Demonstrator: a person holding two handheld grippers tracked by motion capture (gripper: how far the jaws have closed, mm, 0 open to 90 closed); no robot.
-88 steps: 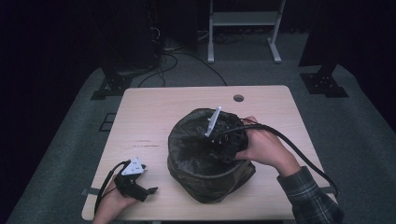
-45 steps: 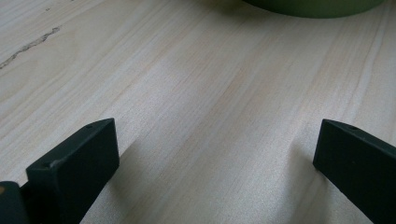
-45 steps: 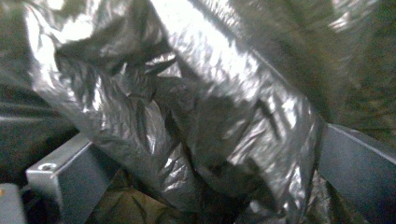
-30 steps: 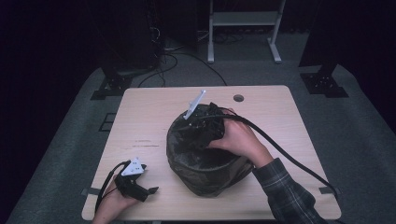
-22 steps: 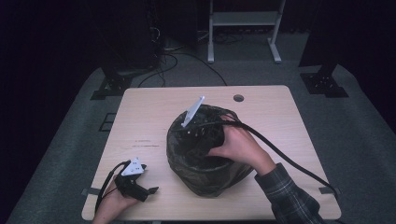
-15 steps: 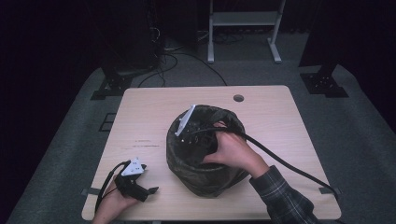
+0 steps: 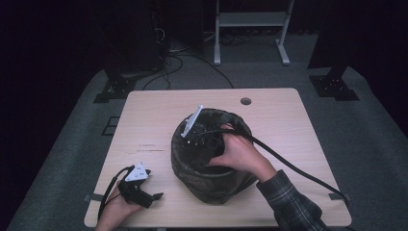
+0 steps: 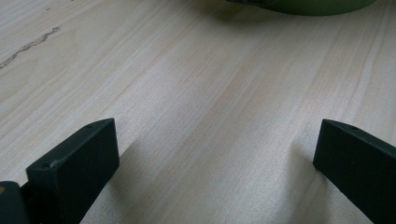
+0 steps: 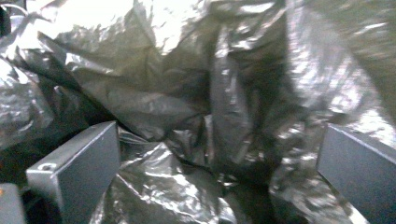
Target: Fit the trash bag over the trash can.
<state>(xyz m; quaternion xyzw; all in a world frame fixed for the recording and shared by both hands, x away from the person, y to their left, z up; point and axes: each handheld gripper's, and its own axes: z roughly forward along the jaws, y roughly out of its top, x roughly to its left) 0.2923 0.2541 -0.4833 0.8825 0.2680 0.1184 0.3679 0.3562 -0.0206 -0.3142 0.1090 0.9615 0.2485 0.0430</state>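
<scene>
Pale wood bench (image 7: 159,120) in the high view is carrying a dark olive bin (image 7: 211,180) lined with a black plastic bag (image 7: 192,154) near its centre; the right hand (image 7: 240,156) is reaching the right gripper (image 7: 199,137) down into the bin's mouth, while the left gripper (image 7: 144,195) is lying at the bench's near-left corner, well apart from the bin. Left gripper view: jaws standing wide apart over bare wood, bin's base just showing at the top edge. Right gripper view: jaws spread wide, facing crumpled shiny bag plastic and gripping nothing.
</scene>
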